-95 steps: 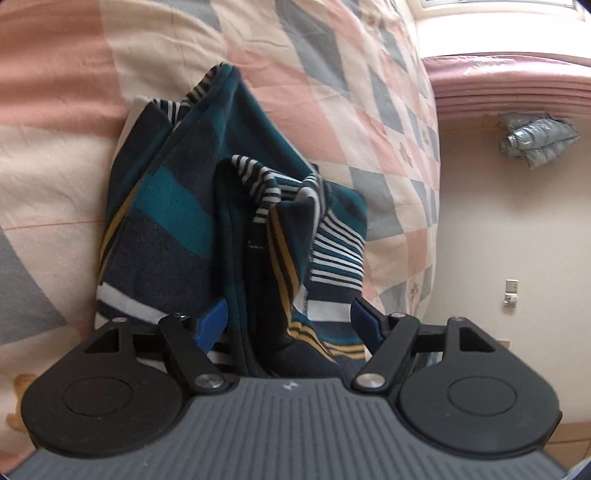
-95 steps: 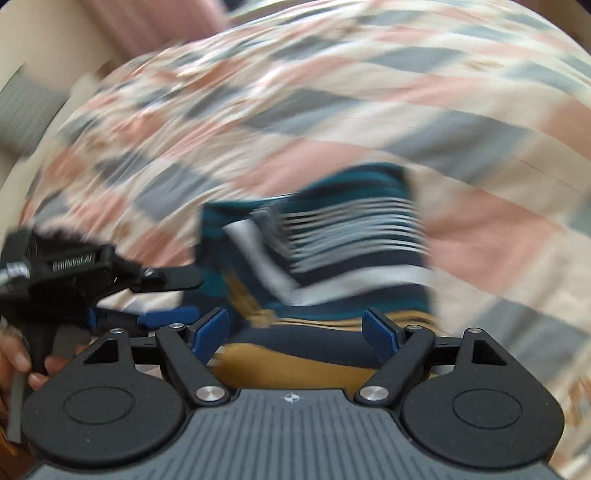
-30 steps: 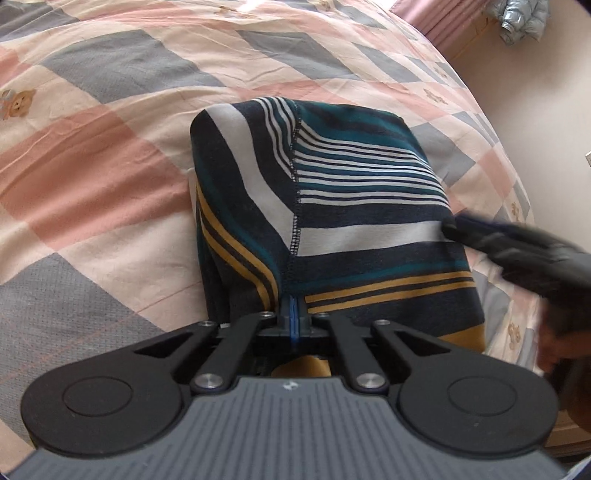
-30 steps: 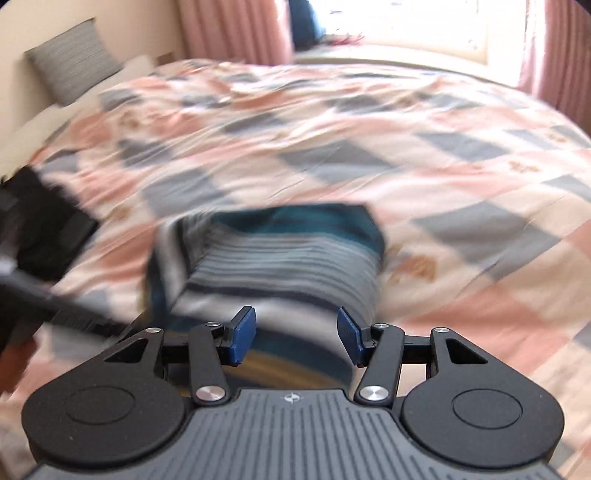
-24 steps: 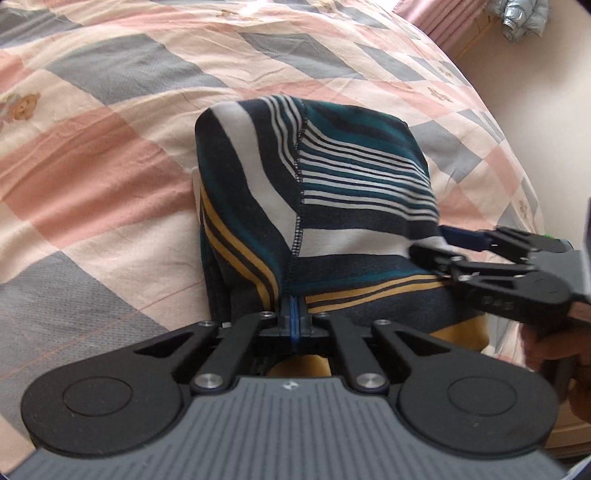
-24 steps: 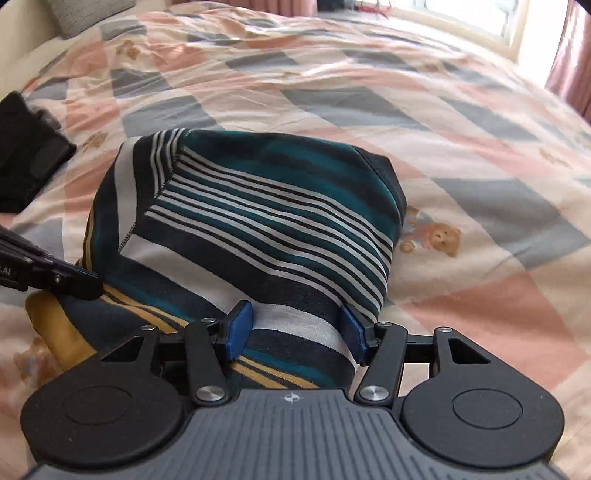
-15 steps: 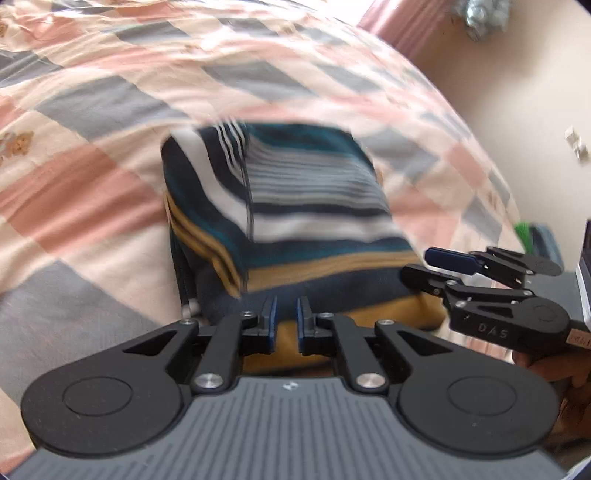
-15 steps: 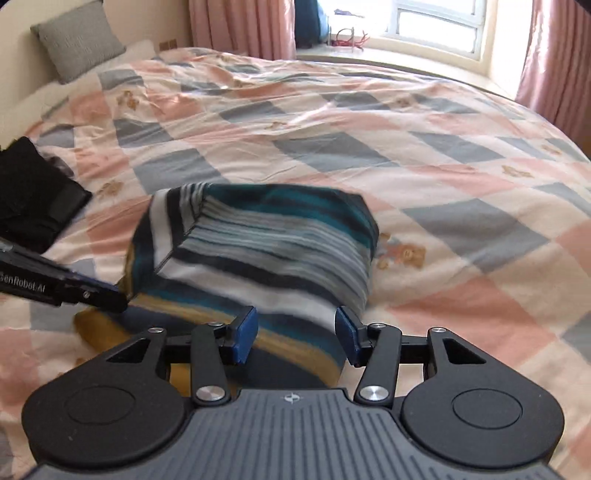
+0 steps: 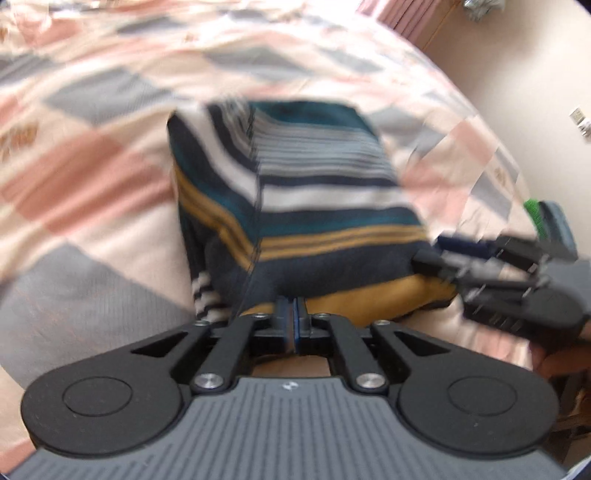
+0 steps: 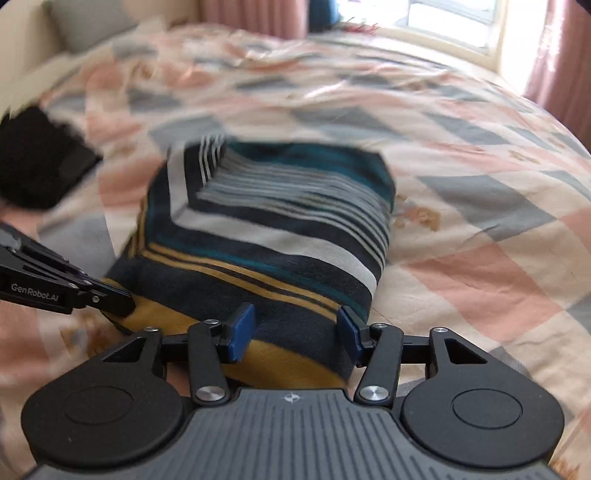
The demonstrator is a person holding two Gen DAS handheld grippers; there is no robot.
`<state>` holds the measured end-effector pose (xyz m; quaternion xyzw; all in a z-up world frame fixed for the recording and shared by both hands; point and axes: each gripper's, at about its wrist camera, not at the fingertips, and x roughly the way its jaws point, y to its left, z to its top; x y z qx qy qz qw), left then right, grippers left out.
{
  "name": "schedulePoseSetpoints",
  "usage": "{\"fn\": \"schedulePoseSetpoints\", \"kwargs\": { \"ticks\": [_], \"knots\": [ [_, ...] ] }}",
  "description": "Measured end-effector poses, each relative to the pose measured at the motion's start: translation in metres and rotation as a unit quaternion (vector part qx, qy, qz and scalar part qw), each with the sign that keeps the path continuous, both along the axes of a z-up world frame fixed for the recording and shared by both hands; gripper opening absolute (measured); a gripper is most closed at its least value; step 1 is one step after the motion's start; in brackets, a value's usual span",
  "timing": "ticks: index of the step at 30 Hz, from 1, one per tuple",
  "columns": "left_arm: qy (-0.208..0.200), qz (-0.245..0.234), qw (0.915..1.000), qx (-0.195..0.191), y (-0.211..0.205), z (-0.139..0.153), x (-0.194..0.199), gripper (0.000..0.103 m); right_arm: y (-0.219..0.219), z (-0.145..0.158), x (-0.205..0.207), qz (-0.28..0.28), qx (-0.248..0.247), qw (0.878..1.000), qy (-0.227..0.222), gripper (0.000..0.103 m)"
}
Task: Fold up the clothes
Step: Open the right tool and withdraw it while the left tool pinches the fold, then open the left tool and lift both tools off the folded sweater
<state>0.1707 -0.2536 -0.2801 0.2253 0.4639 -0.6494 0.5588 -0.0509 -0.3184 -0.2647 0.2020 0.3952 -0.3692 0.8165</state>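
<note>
A striped garment in teal, navy, white and mustard lies folded into a compact block on the bed, and it also fills the middle of the right wrist view. My left gripper is shut, its tips at the garment's near mustard edge. I cannot tell whether cloth is pinched. From the right wrist view, the left gripper touches the near left corner. My right gripper stands half open over the near right corner, cloth between its blue pads. The right gripper shows blurred in the left wrist view.
A pink, grey and cream checked quilt covers the bed. A black folded item lies at the far left, a grey pillow beyond it. A bright window and pink curtains stand behind. The bed edge and wall are on the right.
The bunched garment has become a folded block. My left gripper drew back and up a little, its jaws opening a crack and closing again. My right gripper moved in to the near right corner.
</note>
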Motion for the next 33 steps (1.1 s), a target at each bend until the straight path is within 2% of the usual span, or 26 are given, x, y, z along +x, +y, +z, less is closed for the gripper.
{"fn": "schedulePoseSetpoints", "kwargs": {
  "ticks": [2, 4, 6, 8, 10, 12, 17, 19, 22, 25, 29, 33],
  "knots": [
    [-0.002, -0.007, 0.9999, -0.013, -0.004, 0.006, -0.002, 0.005, 0.003, -0.001, 0.000, 0.000, 0.003, 1.000, 0.000, 0.050],
    [-0.021, -0.017, 0.9996, 0.006, -0.012, -0.002, -0.005, 0.005, 0.004, -0.006, 0.002, 0.003, 0.005, 1.000, 0.008, 0.051],
    [-0.035, -0.027, 0.9987, 0.026, -0.015, -0.020, -0.007, 0.003, 0.004, -0.015, 0.005, 0.012, 0.017, 1.000, 0.015, 0.059],
    [-0.027, -0.022, 0.9989, 0.031, -0.012, -0.033, -0.004, 0.003, 0.007, -0.024, 0.011, 0.036, 0.019, 0.999, 0.031, 0.065],
    [-0.026, -0.021, 0.9988, 0.035, -0.012, -0.030, -0.003, 0.003, 0.017, -0.030, 0.019, 0.068, 0.001, 0.996, 0.060, 0.073],
    [-0.031, -0.022, 0.9985, 0.041, -0.013, -0.026, -0.004, 0.003, 0.025, -0.036, 0.025, 0.092, -0.014, 0.992, 0.085, 0.075],
    [-0.043, -0.005, 0.9975, 0.056, -0.014, 0.001, -0.007, 0.003, 0.005, -0.017, 0.023, 0.055, 0.039, 0.996, 0.056, 0.077],
    [-0.051, 0.013, 0.9958, 0.075, -0.014, 0.014, -0.012, 0.006, -0.004, -0.004, 0.016, 0.035, 0.061, 0.997, 0.034, 0.074],
    [-0.061, 0.054, 0.9894, 0.120, -0.014, 0.031, -0.022, 0.023, -0.015, 0.014, -0.003, -0.014, 0.100, 0.995, 0.000, 0.077],
    [-0.084, 0.089, 0.9801, 0.156, -0.010, 0.046, -0.039, 0.025, -0.026, 0.023, -0.019, -0.051, 0.155, 0.987, 0.000, 0.080],
    [-0.099, 0.140, 0.9689, 0.179, 0.001, 0.072, -0.065, 0.034, -0.033, 0.040, -0.038, -0.049, 0.197, 0.979, -0.023, 0.080],
    [-0.107, 0.182, 0.9635, 0.165, 0.014, 0.104, -0.104, 0.042, -0.036, 0.065, -0.052, -0.009, 0.196, 0.980, -0.020, 0.081]
  ]
}}
